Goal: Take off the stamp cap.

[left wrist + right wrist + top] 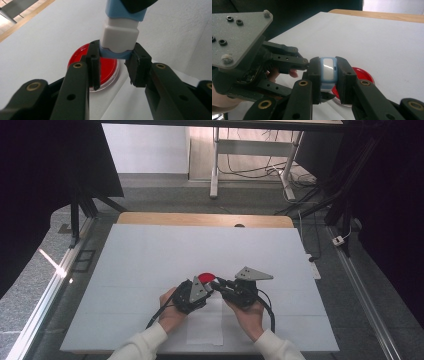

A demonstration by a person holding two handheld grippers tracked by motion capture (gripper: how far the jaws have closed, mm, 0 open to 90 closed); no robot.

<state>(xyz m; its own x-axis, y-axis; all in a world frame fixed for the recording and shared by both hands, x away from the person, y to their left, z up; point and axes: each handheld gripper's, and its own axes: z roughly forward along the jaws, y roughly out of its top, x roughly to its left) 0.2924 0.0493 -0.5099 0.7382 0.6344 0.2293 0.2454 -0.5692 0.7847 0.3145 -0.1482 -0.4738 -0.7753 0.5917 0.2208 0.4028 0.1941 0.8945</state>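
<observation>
So both grippers, left (pixel 113 65) and right (pixel 327 75), clamp one blue-and-white block (pixel 120 35) above the red dish (pixel 106 68) mid-table.

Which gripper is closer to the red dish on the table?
Left. The left gripper hangs just above the red dish, clamping one end of the blue and white block. The right gripper clamps its other end, farther off.

Left hand-held gripper (pixel 113 67) and right hand-held gripper (pixel 328 75): matt black plastic jaws with brass-coloured pins; clamped blue-and-white block (pixel 120 37): smooth, slightly glossy plastic; red dish (pixel 107 68): glossy, clear-rimmed; desk (pixel 150 250): matt white sheet, wooden edge.
</observation>
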